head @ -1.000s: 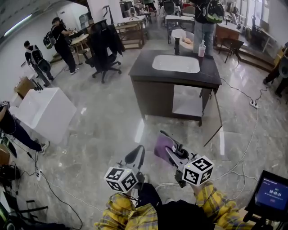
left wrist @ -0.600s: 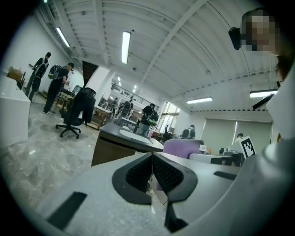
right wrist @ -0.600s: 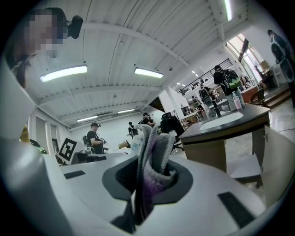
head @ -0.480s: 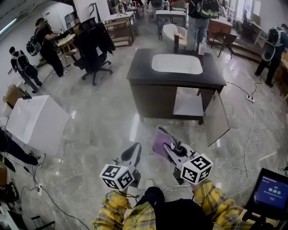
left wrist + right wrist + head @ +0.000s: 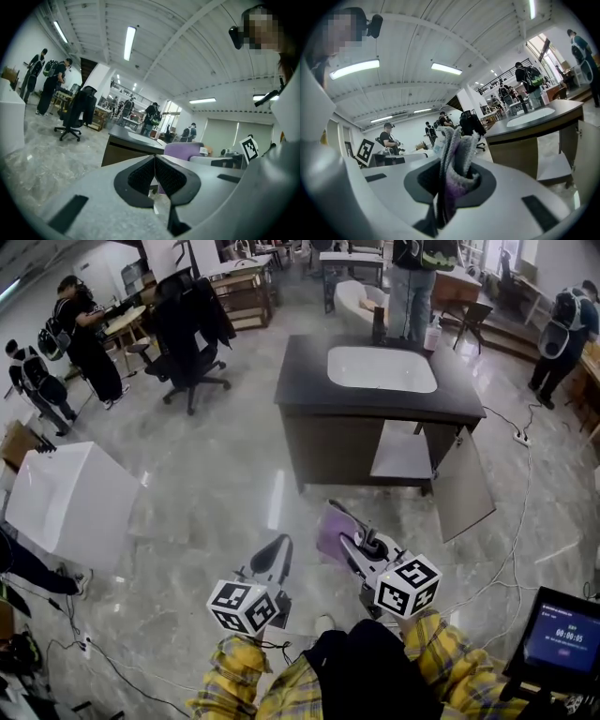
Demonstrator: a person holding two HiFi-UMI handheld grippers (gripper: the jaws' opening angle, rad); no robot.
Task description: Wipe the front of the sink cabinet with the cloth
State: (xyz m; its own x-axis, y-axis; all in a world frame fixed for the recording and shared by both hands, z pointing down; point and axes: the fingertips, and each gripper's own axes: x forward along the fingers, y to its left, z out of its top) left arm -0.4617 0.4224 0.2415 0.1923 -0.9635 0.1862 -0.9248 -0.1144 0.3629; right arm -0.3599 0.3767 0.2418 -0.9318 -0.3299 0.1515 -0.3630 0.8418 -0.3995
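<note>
Approach step: my right gripper (image 5: 345, 532) clamps the purple cloth (image 5: 328, 534) at lower centre; my left gripper (image 5: 280, 556) is closed, empty. Next I should carry the cloth to the sink cabinet (image 5: 330, 452) front, upper centre.

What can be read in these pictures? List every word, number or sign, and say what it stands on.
"00:00:05": white timer digits on the blue screen at the lower right of the head view; the last digit is uncertain.
Small line above those digits: too blurred to read.
Marker cubes: black-and-white square patterns only, no letters.
Bottle: label too small to read.
</note>
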